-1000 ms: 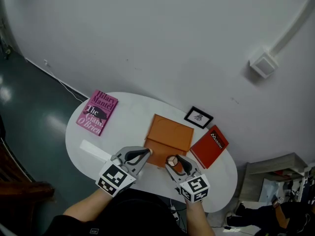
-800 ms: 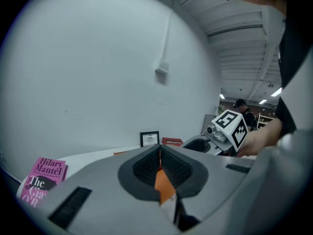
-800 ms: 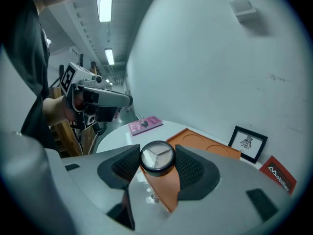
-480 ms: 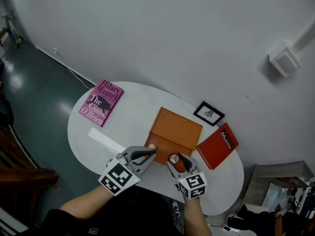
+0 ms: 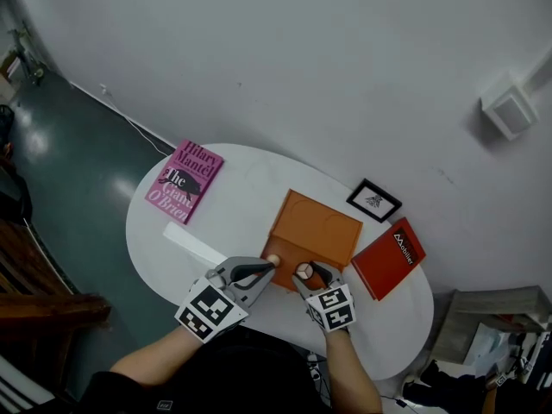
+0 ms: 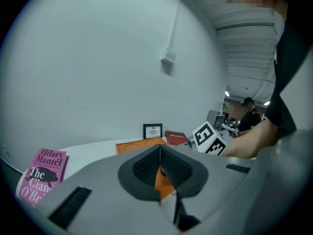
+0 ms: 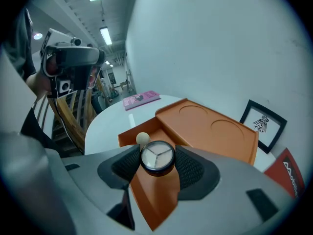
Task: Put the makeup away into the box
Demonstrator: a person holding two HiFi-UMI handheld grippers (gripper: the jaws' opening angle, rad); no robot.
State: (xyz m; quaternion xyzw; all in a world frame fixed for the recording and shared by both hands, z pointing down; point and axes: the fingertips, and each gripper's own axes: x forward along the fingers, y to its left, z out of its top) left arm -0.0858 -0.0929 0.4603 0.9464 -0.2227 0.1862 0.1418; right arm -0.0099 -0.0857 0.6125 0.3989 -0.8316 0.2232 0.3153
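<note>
My right gripper (image 5: 305, 274) is clamped on the round compact (image 7: 157, 156) by its rim, so I can hold it over the open drawer (image 7: 149, 192) of the orange box (image 5: 321, 225). The drawer juts out at the box's 6 o'clock side. The compact is a flat disc with no real long axis. Its glass face points back at me, edge-on to the pads. My left gripper (image 5: 259, 270) is closed on nothing, just beside the drawer's knob (image 7: 142, 138) at 9 o'clock, probably to steady it.
</note>
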